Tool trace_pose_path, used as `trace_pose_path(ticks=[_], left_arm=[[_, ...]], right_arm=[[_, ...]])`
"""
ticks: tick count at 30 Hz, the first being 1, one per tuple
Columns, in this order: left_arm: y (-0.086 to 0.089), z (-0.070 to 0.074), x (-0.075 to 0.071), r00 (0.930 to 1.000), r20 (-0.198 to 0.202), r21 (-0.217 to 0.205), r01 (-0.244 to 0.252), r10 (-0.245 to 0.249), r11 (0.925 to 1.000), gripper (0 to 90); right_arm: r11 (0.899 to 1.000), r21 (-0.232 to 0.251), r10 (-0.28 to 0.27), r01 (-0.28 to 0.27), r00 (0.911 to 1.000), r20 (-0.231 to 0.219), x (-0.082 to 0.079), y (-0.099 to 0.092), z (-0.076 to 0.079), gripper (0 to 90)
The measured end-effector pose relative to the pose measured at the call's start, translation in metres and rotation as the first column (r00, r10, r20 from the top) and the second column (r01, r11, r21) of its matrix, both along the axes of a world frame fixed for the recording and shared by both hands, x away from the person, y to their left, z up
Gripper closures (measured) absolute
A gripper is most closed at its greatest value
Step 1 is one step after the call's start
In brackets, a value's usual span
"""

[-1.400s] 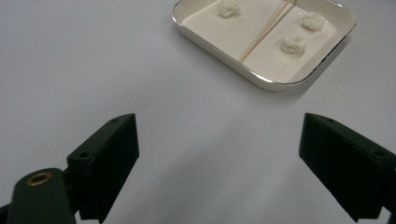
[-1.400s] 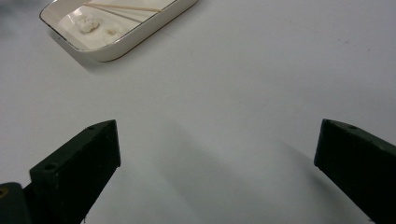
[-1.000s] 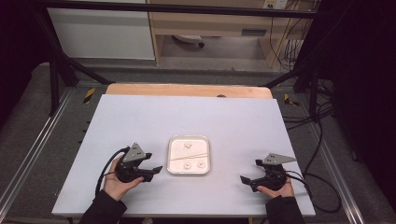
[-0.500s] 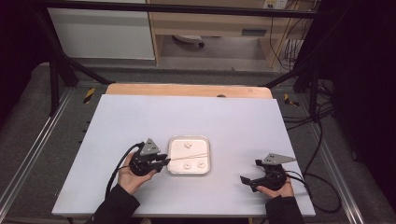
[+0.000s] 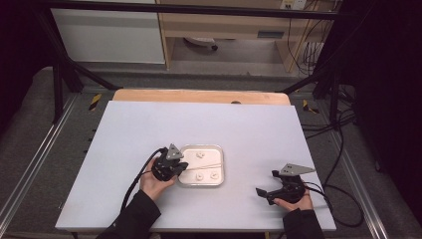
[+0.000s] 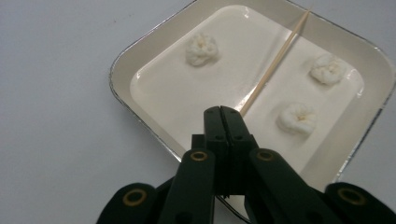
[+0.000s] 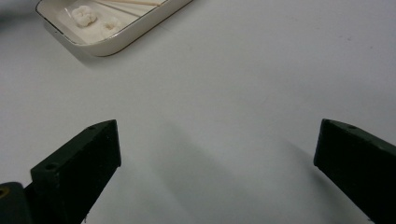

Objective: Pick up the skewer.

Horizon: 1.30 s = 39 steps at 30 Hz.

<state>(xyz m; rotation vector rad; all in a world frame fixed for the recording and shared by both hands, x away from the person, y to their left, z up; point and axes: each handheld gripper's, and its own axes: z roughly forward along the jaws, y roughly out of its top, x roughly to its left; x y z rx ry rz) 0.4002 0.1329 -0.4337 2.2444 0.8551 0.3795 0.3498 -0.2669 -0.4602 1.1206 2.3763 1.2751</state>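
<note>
A shallow white tray (image 5: 201, 147) lies mid-table with three white crumbly lumps (image 6: 201, 48) inside and a thin wooden stick (image 6: 275, 58) slanting across it. My left gripper (image 5: 185, 168) sits at the tray's left rim (image 6: 121, 60). Its jaws have just been closing and my left gripper (image 6: 221, 112) is now shut on the near end of the stick (image 5: 204, 167), whose far end reaches the opposite rim. My right gripper (image 5: 261, 192) rests on the table at the right, well away from the tray. In its own view my right gripper (image 7: 217, 140) stands wide open over bare tabletop.
The table top is white (image 5: 249, 129) with a wooden strip (image 5: 199, 95) along its far edge. Cables (image 5: 343, 199) trail off its right side. The tray's corner (image 7: 107, 44) sits at the upper left of the right gripper view.
My left hand has moved right to the tray's left edge and its jaws have closed on the stick's end. The right hand has stayed in place.
</note>
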Motion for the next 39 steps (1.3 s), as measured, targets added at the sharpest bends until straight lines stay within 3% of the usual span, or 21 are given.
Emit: trace_pose_path(ticks=[15,32,39], left_arm=[[0.0,-0.007,0.003,0.9998,-0.018,0.041,0.01,-0.009,0.9991,90.0],[0.001,-0.006,-0.01,0.9973,-0.028,0.021,0.068,-0.068,0.9974,90.0],[-0.007,-0.003,-0.007,0.9942,-0.029,0.015,0.104,-0.104,0.9945,82.2]], right_arm=[[1.0,-0.001,0.0,0.0,1.0,0.001,0.0,0.0,0.0,1.5],[1.0,-0.002,0.001,-0.001,1.0,0.0,0.0,0.0,0.0,1.5],[1.0,-0.004,0.003,-0.003,1.0,-0.002,0.0,0.0,0.0,1.5]])
